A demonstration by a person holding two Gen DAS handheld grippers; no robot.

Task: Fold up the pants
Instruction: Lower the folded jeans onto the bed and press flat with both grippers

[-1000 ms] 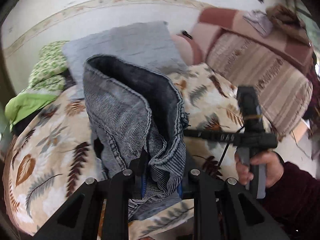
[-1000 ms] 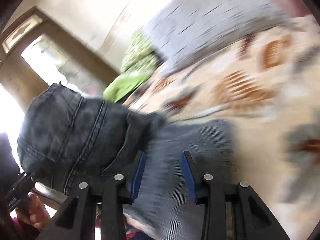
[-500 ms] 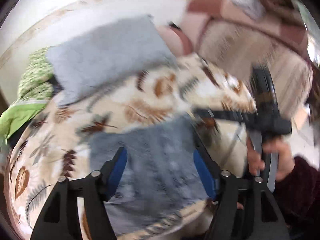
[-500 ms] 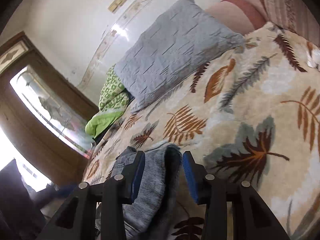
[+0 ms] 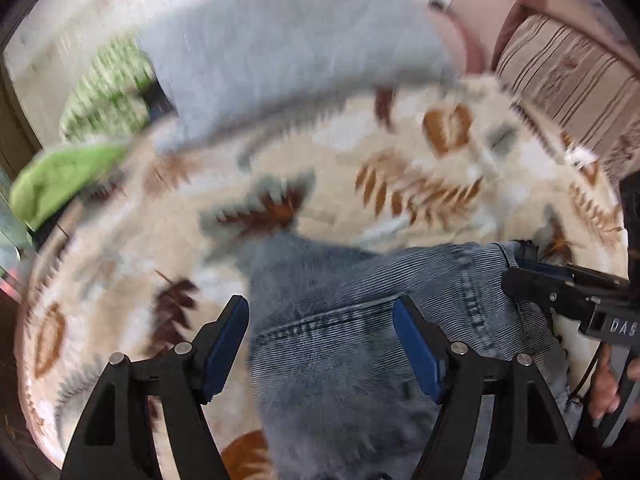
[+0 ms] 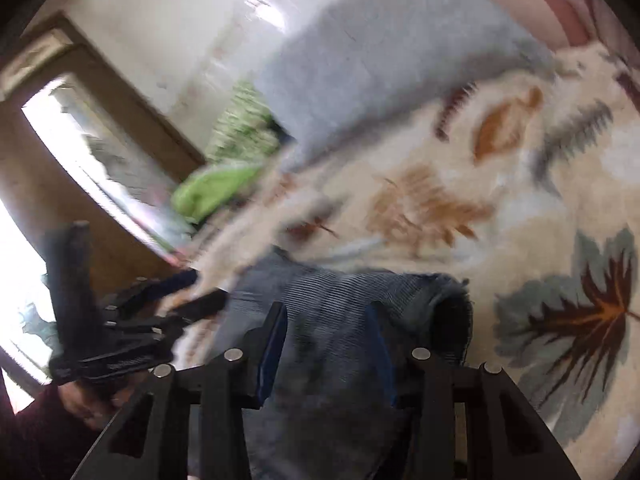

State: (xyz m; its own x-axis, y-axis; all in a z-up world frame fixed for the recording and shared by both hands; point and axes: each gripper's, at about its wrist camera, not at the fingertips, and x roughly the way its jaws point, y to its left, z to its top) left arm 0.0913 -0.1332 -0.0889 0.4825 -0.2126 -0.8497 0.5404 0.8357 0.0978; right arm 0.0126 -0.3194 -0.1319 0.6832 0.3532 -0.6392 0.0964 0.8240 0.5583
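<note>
Between my left gripper's (image 5: pixel 320 344) spread blue pads lie the pants (image 5: pixel 360 320), flat on the leaf-print blanket (image 5: pixel 420 184), neither pad pressing them. My right gripper (image 6: pixel 328 344) is opening over the denim's rolled hem, cloth between its jaws; whether the pads touch I cannot tell. Farther off sit a grey pillow (image 5: pixel 288 40) and green bedding (image 5: pixel 64 176).
</note>
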